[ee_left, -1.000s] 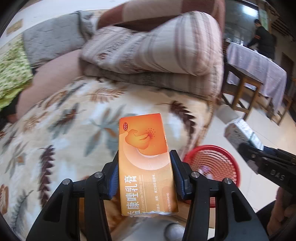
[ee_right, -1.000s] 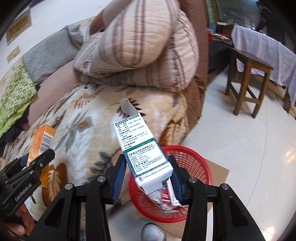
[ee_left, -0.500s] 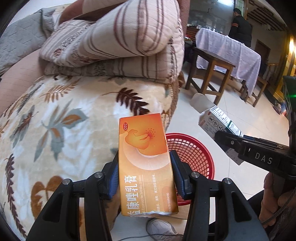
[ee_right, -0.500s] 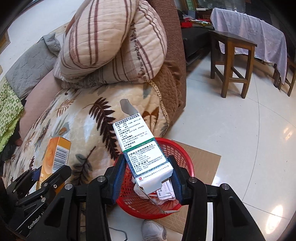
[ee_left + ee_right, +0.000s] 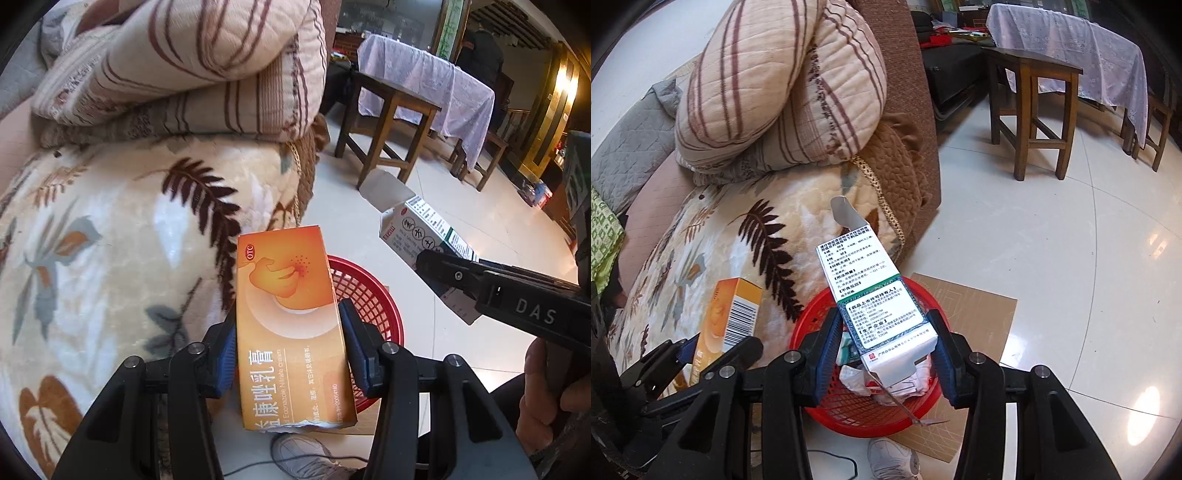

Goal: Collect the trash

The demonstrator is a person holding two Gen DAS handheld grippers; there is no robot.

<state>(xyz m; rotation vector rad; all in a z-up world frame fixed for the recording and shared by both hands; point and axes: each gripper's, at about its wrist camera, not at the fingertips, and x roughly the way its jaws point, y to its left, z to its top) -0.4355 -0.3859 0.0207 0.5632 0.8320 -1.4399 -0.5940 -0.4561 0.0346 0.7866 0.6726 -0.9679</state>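
Both boxes are at the drop step: the left gripper (image 5: 288,354), jaws just easing apart, seems barely to pinch the orange box (image 5: 291,325) beside the red basket (image 5: 812,325), while the right gripper (image 5: 884,354) pinches the white box (image 5: 875,295) above it, and next both must spread fully.

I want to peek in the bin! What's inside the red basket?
In the red basket you can see crumpled white paper and some small packets with red and green print. The white box in the right gripper covers the middle, so the rest stays hidden.
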